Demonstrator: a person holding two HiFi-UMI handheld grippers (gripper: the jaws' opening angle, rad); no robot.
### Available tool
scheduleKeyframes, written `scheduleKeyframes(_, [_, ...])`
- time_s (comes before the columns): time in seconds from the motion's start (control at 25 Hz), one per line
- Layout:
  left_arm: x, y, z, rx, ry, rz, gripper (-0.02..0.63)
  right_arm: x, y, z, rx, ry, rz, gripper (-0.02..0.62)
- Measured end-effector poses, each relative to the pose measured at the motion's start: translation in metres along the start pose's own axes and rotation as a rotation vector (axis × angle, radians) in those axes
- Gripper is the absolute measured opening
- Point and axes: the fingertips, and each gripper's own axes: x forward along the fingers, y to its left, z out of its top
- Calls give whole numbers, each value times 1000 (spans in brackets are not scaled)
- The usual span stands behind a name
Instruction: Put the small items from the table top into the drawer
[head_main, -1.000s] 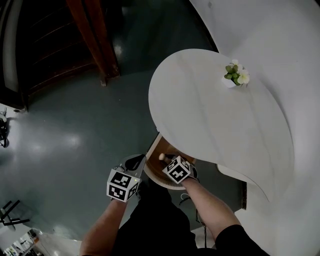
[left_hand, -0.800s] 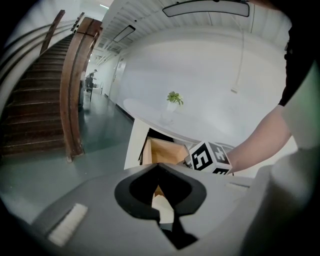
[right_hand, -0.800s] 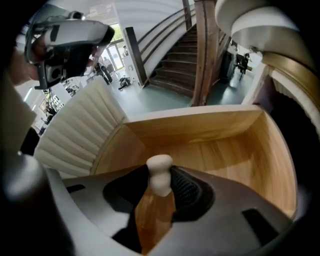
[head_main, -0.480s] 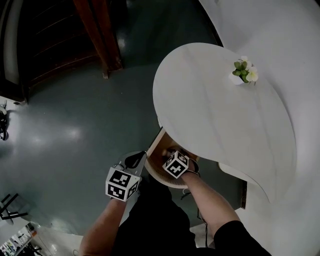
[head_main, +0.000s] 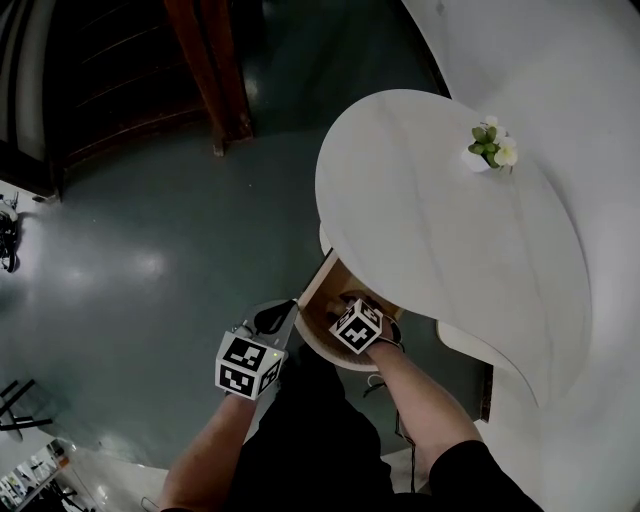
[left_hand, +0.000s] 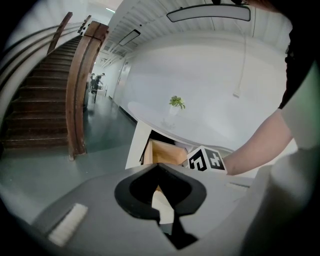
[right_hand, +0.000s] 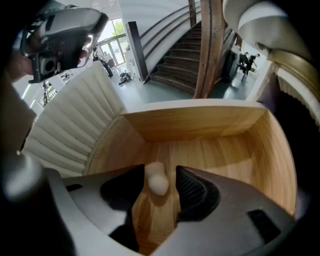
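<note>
Right gripper (right_hand: 160, 170): fingers just opened wide, small white item (right_hand: 156, 182) loose between them inside drawer (right_hand: 200, 125). Left gripper (left_hand: 159, 167): fingers closed, empty.

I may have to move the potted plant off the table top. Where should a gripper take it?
Probably the white pot, from the side, jaws level below the leaves: it stands upright, and the foliage spreads over its top.

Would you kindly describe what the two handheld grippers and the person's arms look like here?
The left gripper and right gripper have grey bodies with black jaw linings; the right one's pad is ribbed. Each carries a white cube with black square markers. The person wears a black short sleeve. The right jaws have just been opening, a small pale item between them.
</note>
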Motion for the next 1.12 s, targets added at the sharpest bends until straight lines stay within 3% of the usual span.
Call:
scheduleKeyframes(0.48, [-52,-16,19,35,-49,12,11,-68,17,33,16,-65,-71,187])
scheduleKeyframes(0.68, [-78,-29,23,55,-68,8,11,-104,24,49,84,-140,-112,184])
scheduleKeyframes(1.12, [-107,-41,37,86,-109,-3,11,-148,46,47,168,-185,-174,120])
